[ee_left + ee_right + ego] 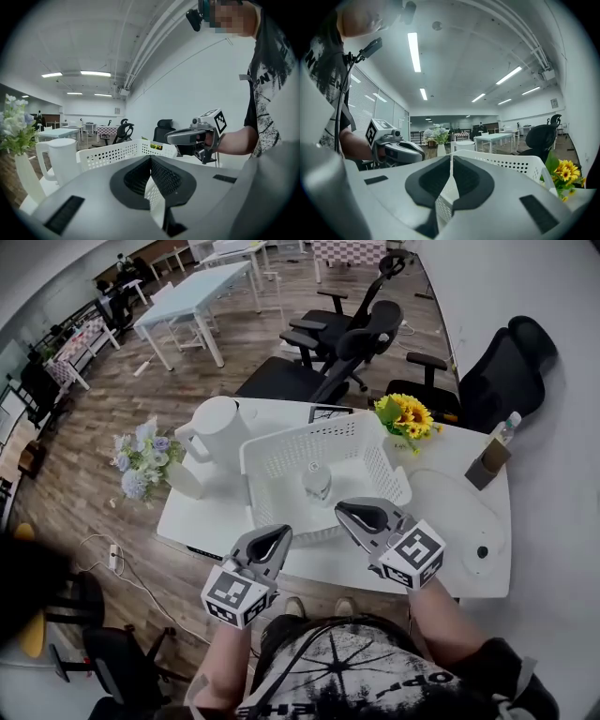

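Up close: left gripper (274, 538) and right gripper (351, 513) at near edge of desk (450, 512), jaws together, empty.
Just beyond, mid-desk: white perforated basket (281, 457), near wall partly blocked; pale thing (317, 482) inside too small to name.

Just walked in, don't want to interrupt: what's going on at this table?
A person holds a gripper in each hand at the near edge of the table. The left gripper and right gripper are shut and empty, tips close to the front wall of a white basket. A small jar sits inside it.
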`<state>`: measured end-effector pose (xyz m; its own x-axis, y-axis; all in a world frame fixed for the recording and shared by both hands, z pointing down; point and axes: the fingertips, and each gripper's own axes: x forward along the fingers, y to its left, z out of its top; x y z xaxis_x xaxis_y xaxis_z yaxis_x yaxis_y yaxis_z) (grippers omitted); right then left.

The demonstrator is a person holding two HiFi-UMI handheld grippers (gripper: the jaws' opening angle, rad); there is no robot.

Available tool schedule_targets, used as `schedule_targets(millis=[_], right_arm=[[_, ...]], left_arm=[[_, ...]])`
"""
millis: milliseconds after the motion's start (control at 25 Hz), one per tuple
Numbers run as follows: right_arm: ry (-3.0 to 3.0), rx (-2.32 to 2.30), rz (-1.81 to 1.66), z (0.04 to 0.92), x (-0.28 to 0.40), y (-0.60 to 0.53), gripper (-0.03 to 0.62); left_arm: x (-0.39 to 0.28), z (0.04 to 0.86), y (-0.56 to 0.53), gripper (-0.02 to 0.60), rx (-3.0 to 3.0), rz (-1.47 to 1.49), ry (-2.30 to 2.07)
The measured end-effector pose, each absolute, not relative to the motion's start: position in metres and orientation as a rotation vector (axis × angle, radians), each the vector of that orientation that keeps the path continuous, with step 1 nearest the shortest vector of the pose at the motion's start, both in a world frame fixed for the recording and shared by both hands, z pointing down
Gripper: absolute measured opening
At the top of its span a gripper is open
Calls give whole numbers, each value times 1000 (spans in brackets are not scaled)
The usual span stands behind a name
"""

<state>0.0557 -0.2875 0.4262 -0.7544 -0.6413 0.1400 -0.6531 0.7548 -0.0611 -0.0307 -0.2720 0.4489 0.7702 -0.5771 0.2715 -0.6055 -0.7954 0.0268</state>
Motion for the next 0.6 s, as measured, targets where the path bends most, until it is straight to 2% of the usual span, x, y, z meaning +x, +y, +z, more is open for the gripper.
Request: schedule_targets(millis=[360,520,600], right_arm=[[-2643,1069,63,416,51,-323,31],[-2537,1004,60,426,40,-338,109],[-2470,970,44,436,36,-347,121]], left_arm=[[-48,440,-288,9,2873,349,-897],[-61,435,-293,11,2877,324,-891],[-68,432,-295,11,2880,308,-895]])
